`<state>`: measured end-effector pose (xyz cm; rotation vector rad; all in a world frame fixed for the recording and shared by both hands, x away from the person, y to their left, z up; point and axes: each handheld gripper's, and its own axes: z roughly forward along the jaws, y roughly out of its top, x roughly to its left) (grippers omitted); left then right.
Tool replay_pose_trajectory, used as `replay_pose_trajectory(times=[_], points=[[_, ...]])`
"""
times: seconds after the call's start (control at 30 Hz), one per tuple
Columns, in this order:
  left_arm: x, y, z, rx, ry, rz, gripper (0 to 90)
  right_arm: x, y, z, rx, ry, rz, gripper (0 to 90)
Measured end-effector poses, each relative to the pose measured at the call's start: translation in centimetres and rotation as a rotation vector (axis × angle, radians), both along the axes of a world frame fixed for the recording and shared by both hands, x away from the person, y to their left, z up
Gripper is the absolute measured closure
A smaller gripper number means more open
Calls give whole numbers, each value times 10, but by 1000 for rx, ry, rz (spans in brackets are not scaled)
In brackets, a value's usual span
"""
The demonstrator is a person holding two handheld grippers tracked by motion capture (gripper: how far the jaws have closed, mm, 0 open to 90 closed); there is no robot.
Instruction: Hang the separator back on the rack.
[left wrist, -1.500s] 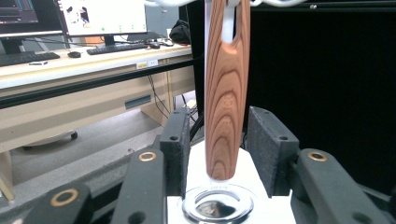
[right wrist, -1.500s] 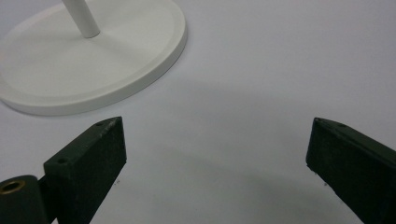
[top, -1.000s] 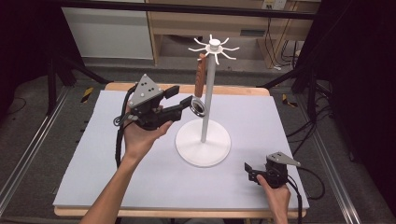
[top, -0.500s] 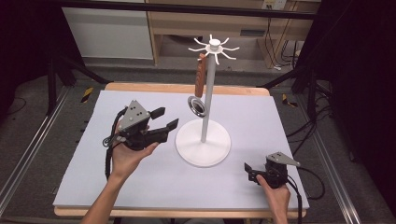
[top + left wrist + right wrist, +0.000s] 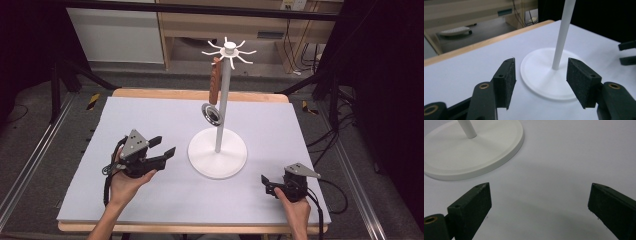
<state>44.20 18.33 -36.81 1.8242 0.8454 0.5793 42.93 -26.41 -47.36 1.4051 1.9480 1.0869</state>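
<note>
The left gripper (image 5: 164,146) is held above the table (image 5: 150,120) toward its left side, jaws spread apart with nothing between them, aimed at the white stand (image 5: 218,155) just beside it. The stand is set at the table's middle, its round base flat on the surface and its pole upright; a strainer (image 5: 213,97) with a brown handle is hung from a hook at the top. The right gripper (image 5: 267,184) is rested near the front right corner, jaws wide apart and empty
</note>
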Motion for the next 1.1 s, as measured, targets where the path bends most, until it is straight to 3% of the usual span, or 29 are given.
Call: replay_pose_trajectory(times=[0.1,0.37,0.47,0.57,0.7,0.8,1.1], points=[[0,7,-13,32,16,25,396,0,0,0,-2,2,-2,55],[0,31,-45,39,80,76,387,-2,-5,-2,0,15,-26,57],[-1,42,-53,93,82,111,383,-3,-7,-2,6,17,-36,57],[-3,52,-58,74,97,128,377,-4,-9,-3,-4,22,-46,59],[-6,65,-64,80,101,163,372,-5,-11,-4,-11,38,-63,63],[-4,77,-66,64,107,197,364,-5,-12,-5,-12,42,-64,64],[5,100,-80,75,150,278,348,-5,-15,-6,-12,47,-75,64]])
